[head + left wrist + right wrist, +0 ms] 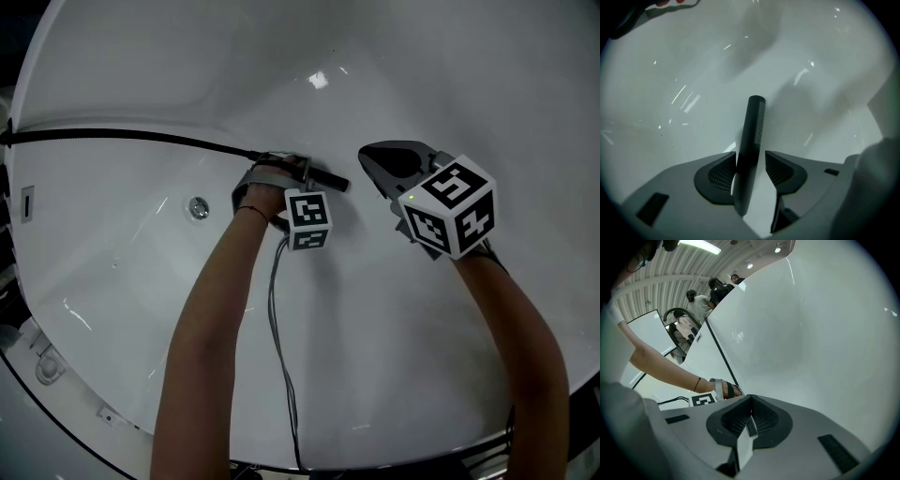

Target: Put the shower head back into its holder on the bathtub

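Looking along the left gripper [751, 165], we find its jaws spread wide with the black, rod-shaped shower head [754, 126] standing between them. The left pad seems to brush the rod and a clear gap shows at the right pad, so nothing is clamped. In the head view the shower head sits at the centre of the frame against the glossy white bathtub [422, 84]. Its thin black hose [131, 137] runs off to the upper left edge. We judge the main danger to be that the loose rod slides or rolls on the slick, curved enamel, drawn along by the weight of the hose. A hard knock could mark the tub. If we close again, the smooth round handle may twist or squirt out of an off-centre pinch. The right gripper [749, 420], at the centre right of the head view, has its jaws pressed together on nothing. It could not catch a slipping rod without opening first. The grey cable [281, 356] trailing down toward the bottom of the frame might snag the left arm. We cannot make out the holder in any view, so a misjudged approach to it is a further risk.
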`<state>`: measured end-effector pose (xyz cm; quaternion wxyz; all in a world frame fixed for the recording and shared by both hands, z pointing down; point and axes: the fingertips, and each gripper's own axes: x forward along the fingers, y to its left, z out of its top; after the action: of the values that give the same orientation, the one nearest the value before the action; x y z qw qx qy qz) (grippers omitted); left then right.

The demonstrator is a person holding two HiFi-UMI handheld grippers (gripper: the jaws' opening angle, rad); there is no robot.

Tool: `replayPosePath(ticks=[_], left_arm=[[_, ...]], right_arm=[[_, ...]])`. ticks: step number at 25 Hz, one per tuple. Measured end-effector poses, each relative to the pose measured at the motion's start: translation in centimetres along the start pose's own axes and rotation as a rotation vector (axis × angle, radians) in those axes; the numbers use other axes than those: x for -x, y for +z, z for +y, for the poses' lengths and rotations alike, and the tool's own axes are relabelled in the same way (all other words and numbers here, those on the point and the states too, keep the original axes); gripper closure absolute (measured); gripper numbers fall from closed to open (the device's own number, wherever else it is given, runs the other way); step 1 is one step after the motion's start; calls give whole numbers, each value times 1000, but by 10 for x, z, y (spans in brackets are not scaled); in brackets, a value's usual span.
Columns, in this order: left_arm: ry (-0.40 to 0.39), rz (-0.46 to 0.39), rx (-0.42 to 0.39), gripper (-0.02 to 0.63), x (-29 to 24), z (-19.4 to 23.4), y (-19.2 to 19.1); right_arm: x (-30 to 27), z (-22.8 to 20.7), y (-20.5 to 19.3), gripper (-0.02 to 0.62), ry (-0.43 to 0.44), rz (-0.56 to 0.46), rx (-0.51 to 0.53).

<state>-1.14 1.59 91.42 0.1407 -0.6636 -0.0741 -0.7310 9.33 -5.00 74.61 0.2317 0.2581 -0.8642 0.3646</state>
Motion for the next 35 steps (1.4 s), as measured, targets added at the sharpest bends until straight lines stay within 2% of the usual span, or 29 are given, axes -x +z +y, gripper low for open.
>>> replayPosePath(ticks=[5,7,13,17,21,24,31,35], left_arm=[[2,9,4,414,-9,-5,2],[-10,12,-13,446,-11,-8,3],[-33,-23,-58,454,-11,-10,7],[-29,-21,-46,454,-11,-7,8],[0,-36,-60,457,-11,-7,9],[53,-44,-68,468,-9,-8,7],[104,-87,99,476,1,-11,-2],[179,-152,219,476,25,3,-7]], right_arm=[[0,-4,-2,589,-2,6,-8],[-1,-5,-3,588,0,7,-7],[-4,-3,-5,588,6,6,-13],[-5,0,-5,588,13,5,-2],[-7,0,-8,589,13,10,13],[-9,5,-8,588,15,22,28],[-12,15,-7,588,18,37,58],[-8,23,1,589,15,38,69]])
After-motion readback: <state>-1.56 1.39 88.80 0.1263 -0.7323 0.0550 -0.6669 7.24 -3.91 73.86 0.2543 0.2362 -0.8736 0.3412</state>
